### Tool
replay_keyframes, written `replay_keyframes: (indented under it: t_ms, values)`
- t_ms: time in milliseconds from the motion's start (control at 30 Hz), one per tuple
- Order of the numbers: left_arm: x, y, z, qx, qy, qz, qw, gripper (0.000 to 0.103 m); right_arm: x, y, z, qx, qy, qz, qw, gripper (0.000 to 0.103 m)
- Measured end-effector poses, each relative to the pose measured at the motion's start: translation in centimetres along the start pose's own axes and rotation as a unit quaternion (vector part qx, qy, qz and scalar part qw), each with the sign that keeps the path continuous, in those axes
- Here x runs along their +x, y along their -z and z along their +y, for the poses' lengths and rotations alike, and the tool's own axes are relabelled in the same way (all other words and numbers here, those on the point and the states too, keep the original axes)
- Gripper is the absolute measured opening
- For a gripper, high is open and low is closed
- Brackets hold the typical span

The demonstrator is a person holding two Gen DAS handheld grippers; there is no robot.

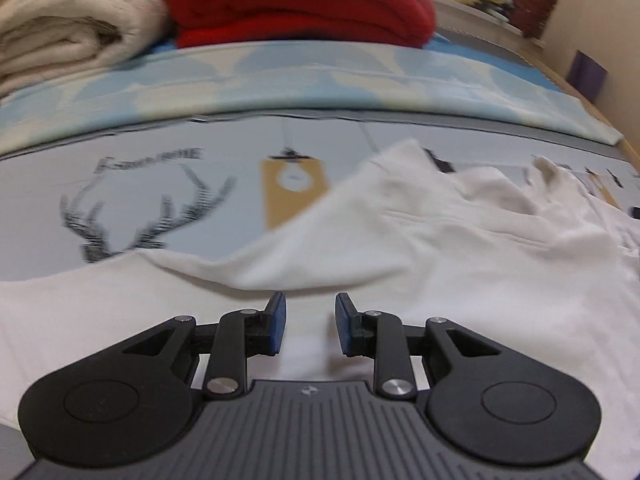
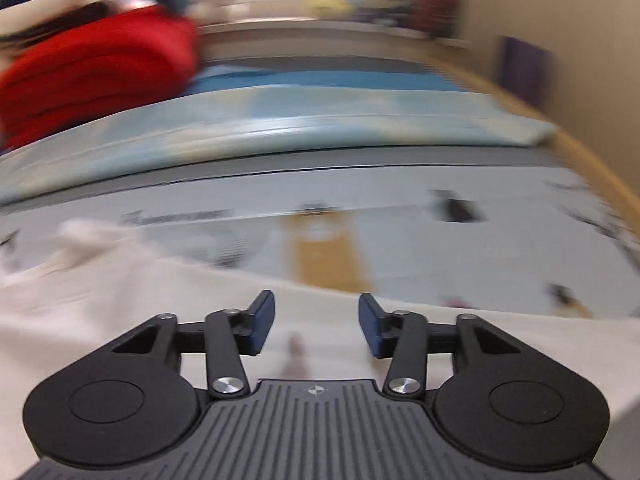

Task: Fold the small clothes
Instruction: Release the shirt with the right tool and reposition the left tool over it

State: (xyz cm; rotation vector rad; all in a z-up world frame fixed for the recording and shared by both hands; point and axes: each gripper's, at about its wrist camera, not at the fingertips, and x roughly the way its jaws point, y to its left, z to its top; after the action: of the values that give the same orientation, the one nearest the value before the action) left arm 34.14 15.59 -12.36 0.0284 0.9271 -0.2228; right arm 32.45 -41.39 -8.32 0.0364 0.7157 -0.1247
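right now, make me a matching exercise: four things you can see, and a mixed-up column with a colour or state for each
Things:
1. folded blanket at the back centre
2. garment under the tools
3. left tool
4. stag print

Colour or state:
A. white, rumpled, partly folded over
B. black, on the grey sheet
C. red
D. jaws apart, nothing between them

Pairs: 1-C, 2-A, 3-D, 4-B
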Motion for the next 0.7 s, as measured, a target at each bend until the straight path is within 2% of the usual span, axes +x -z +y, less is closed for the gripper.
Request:
replay_keyframes:
  t_ms: [67, 200, 267, 300, 333, 367, 400, 467, 533, 567, 600, 700]
  values:
    - [0.2, 0.1, -0.9, 0.01, -0.002, 0.004, 0.9999, 0.03, 0.8, -0.1, 1.9, -0.021, -0.018, 0.009, 1.0, 0.05]
    - [0.2, 0.6, -2.2, 0.017, -0.014, 0.022, 0.9995, 0.03, 3.0, -1.1, 4.2, -0.022, -0.042, 0.02, 0.999, 0.053]
    - [0.0, 0.1, -3.0, 0.027, -0.055, 0.051, 0.9968, 0.03, 4.0, -1.8, 5.5, -0.037, -0.044, 0.017, 0.998, 0.055]
    - [-0.5, -0.2, -3.4, 0.022, -0.089, 0.069, 0.9934, 0.03, 4.4, -2.0, 6.0, -0.04, -0.045, 0.014, 0.998, 0.056]
    - [-1.5, -0.5, -3.6, -0.001, -0.107, 0.084, 0.9907, 0.03, 4.9, -2.3, 6.4, -0.037, -0.051, 0.013, 0.998, 0.057]
    - [-2.6, -0.6, -3.6, -0.027, -0.101, 0.087, 0.9907, 0.03, 5.4, -2.5, 6.7, -0.031, -0.06, 0.012, 0.998, 0.059]
    - [-4.0, -0.6, -3.7, -0.054, -0.077, 0.082, 0.9922, 0.03, 5.9, -2.8, 7.1, -0.026, -0.07, 0.014, 0.997, 0.06]
    - [-6.1, -0.4, -4.5, -0.072, -0.037, 0.068, 0.9944, 0.034, 6.7, -3.2, 8.0, -0.023, -0.083, 0.013, 0.996, 0.06]
    - [-7.3, 0.0, -6.0, -0.06, -0.038, 0.047, 0.9964, 0.034, 7.6, -3.2, 9.1, -0.03, -0.092, 0.015, 0.995, 0.052]
    - [-7.4, 0.3, -6.9, -0.048, -0.042, 0.039, 0.9972, 0.034, 7.9, -3.0, 9.6, -0.042, -0.09, 0.014, 0.995, 0.017]
    - [-7.2, 0.6, -7.7, -0.033, -0.043, 0.037, 0.9978, 0.034, 8.2, -2.7, 10.2, -0.062, -0.076, 0.01, 0.995, 0.0]
    - [-5.1, 1.4, -9.3, 0.005, -0.042, 0.058, 0.9974, 0.034, 8.5, -1.6, 10.7, -0.089, -0.045, -0.008, 0.995, 0.0]
